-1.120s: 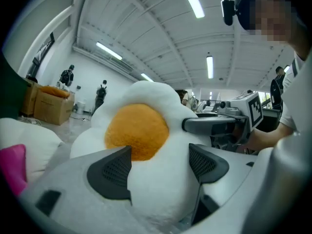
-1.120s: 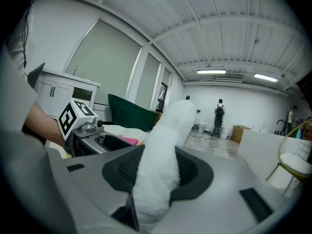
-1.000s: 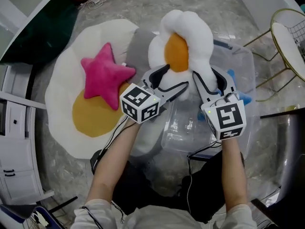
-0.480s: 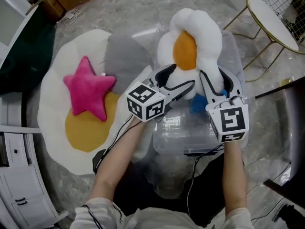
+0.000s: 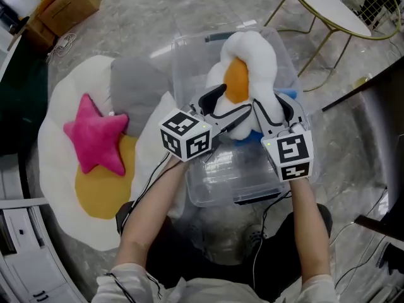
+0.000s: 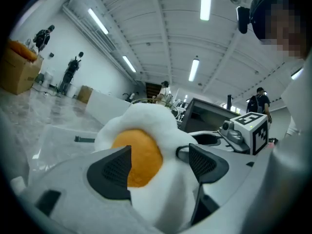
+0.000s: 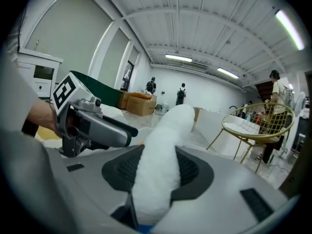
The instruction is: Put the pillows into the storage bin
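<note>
**Egg pillow held over the bin, but only by its lower edge**

The egg pillow (image 5: 251, 52) stands upright above the middle of the clear storage bin (image 5: 222, 180), not yet inside it. Both grippers carry it. The left gripper (image 5: 226, 108) is clamped on the white plush just below the orange yolk, and the right gripper (image 5: 276, 109) is clenched on a thin fold of the white rim. A blue pillow (image 5: 289, 95) already lies in the bin by its right edge.

The main risk is the top-heavy hold. Most of the pillow rises above the jaws, so it could flop toward the bin's far edge and drape over the rim instead of dropping in.

The right grip looks the weaker one. Soft plush squeezed that narrow could slide out, leaving the pillow to swing on the left gripper alone.

Letting go with one gripper before the other would probably tip the pillow sideways onto an edge.

The blue pillow takes up room, so the egg pillow may sit high and need pressing down. A hard push could shift the light bin across the floor.

The pink star pillow (image 5: 95, 141) and the grey pillow (image 5: 136, 87) lie on the floor to the left of the bin, still to be packed.
</note>
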{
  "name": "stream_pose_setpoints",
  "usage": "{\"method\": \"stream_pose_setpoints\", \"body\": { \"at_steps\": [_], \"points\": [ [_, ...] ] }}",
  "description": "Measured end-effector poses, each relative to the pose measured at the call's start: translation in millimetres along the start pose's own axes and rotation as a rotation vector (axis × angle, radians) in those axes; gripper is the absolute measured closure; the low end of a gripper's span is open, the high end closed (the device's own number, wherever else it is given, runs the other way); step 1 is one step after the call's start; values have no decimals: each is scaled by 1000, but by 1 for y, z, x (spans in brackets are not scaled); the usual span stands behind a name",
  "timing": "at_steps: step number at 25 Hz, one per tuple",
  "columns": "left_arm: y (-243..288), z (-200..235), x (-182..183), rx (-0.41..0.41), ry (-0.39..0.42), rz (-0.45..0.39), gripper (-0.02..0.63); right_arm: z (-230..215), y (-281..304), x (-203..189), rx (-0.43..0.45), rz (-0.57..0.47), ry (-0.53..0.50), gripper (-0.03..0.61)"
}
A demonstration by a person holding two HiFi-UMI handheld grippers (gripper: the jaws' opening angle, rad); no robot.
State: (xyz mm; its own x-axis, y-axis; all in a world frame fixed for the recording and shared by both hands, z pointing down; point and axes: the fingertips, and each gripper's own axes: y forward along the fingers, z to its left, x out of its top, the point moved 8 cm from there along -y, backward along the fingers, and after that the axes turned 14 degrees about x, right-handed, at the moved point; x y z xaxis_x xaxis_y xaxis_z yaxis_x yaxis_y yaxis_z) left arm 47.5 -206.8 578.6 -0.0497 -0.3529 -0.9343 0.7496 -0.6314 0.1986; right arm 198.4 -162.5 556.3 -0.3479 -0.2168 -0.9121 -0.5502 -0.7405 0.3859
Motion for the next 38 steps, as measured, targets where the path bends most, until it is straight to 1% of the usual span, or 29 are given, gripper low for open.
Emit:
{"method": "stream_pose_setpoints", "body": {
  "at_steps": [3,6,10,14,16,20,24,27,31,34,38],
  "points": [
    [-3,6,2,19,8,-9,238,-5,14,-15,53,54,13,417],
    [-5,19,1,62,1,-10,238,-9,31,-34,93,99,54,417],
    [-17,38,-1,131,-35,-9,238,-5,68,-53,143,183,121,416],
    [-30,50,6,186,-77,-44,238,-1,108,-73,199,281,142,410],
    [-35,51,9,200,-55,-54,238,4,122,-84,205,311,146,408],
    [-51,57,8,218,27,-36,238,19,140,-93,220,365,162,392],
    [-56,67,4,231,28,-28,238,13,140,-106,197,394,180,356],
    [-54,73,5,236,28,-37,238,2,134,-110,170,394,222,341],
    [-48,72,3,234,74,-33,239,-2,127,-102,138,383,251,336],
    [-43,69,3,216,75,-32,239,-1,124,-87,126,331,250,334],
    [-41,71,7,216,60,-48,239,-1,117,-59,95,229,208,339]
  ]
}}
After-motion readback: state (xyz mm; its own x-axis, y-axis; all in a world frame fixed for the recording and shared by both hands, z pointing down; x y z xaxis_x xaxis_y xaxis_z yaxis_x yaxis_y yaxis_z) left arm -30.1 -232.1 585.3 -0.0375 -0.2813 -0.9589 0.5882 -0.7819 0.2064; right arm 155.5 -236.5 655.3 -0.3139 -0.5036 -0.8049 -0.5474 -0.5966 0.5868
